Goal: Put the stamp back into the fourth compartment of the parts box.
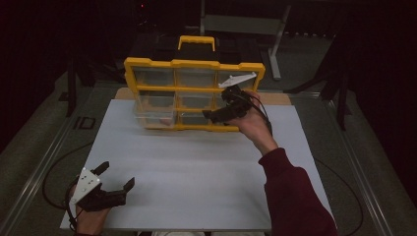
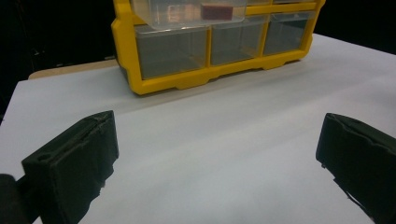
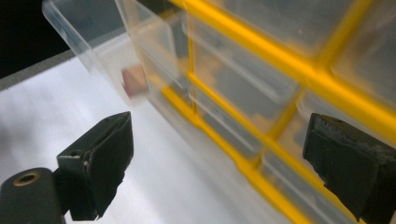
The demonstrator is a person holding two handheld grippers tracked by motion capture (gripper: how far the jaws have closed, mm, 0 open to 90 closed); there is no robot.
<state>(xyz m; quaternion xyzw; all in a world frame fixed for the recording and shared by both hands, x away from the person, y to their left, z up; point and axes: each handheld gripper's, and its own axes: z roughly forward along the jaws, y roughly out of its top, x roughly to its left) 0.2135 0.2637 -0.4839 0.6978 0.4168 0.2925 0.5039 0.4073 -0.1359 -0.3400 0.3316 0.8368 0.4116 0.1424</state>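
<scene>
Down by my left hand, the left claw (image 1: 114,179) sat wide apart over the white sheet-covered table (image 1: 196,172). My right claw (image 1: 221,105) gaped empty beside the pulled-out clear plastic drawer (image 1: 156,114) in the yellow-framed organiser cabinet (image 1: 194,64); light, slick, brittle-looking, so I'd have pinched its front lip.

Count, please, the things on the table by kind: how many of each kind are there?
Yellow drawer cabinet: 1
Clear drawer pulled out of it: 1
Small red block in that drawer: 1
Hand-held tongs: 2, the left tongs and the right tongs, both open and holding nothing
Total: 5
</scene>
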